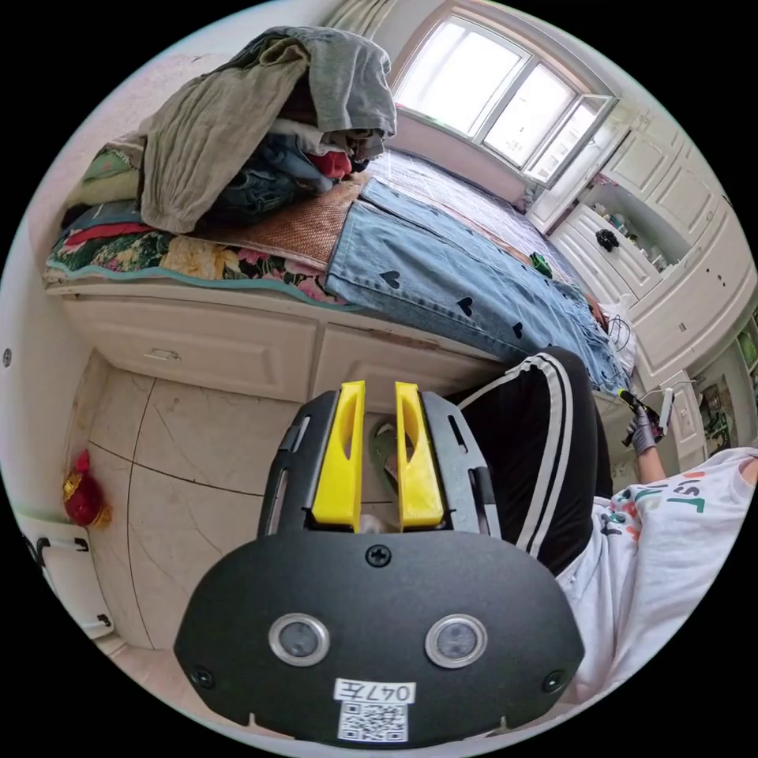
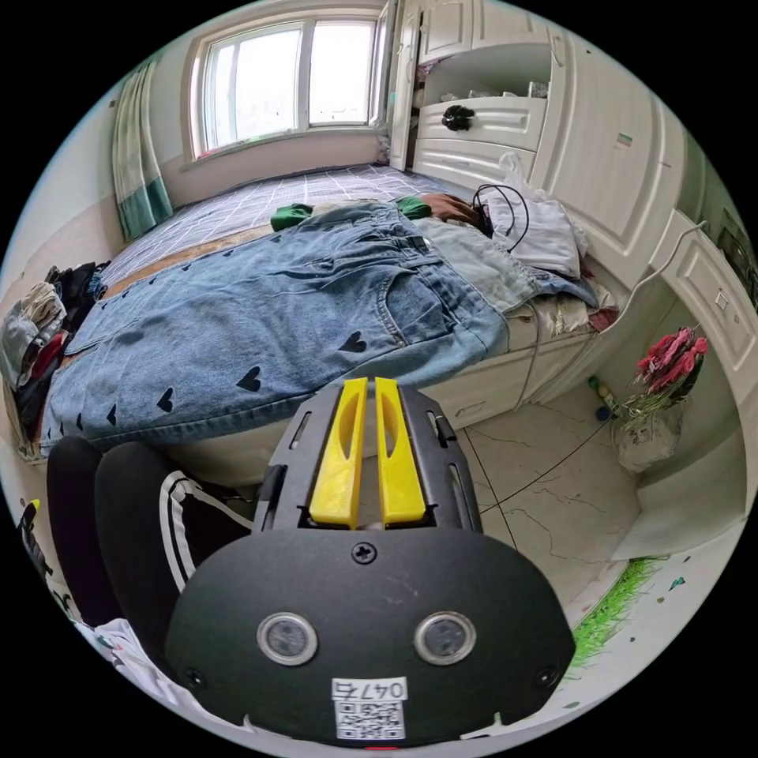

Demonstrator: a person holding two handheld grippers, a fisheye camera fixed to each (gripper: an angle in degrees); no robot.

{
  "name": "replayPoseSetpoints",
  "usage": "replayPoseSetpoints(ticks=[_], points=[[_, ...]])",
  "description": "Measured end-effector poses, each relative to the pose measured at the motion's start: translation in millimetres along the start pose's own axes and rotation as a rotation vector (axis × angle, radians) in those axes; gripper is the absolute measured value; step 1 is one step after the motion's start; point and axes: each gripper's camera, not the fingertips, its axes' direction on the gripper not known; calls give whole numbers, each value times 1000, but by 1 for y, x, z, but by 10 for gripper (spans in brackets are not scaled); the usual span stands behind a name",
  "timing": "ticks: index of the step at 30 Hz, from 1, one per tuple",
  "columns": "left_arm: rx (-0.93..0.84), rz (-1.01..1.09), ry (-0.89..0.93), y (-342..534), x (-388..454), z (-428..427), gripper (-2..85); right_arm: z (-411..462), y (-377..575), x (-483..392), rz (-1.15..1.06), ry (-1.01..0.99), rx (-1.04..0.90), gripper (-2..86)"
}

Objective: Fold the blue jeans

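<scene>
The blue jeans (image 1: 442,276) (image 2: 276,316), light denim with small black hearts, lie spread flat across the bed, waist toward the cupboards. My left gripper (image 1: 380,388) hangs over the floor below the bed's edge, jaws a little apart and holding nothing. In front of the bed by the jeans' waist end, my right gripper (image 2: 371,383) has its yellow jaws almost together, gripping nothing. In the left gripper view a gloved hand holds the other gripper (image 1: 641,407) near the jeans' far end.
A heap of clothes (image 1: 268,118) (image 2: 39,332) sits at one end of the bed. A white bag with a black cable (image 2: 529,221) lies at the other. The person's black striped trouser leg (image 1: 545,442) stands close. A vase of red flowers (image 2: 663,379) is on the tiled floor.
</scene>
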Motion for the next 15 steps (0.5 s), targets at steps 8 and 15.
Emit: replayPoseSetpoints(ticks=[8,15], points=[[95,-115,-14,-59,-65,67,78,21,18,23,59,-24,19,35],[161,-237,60,-52,-122,97,90,34,40,58,101,-23,31,69]])
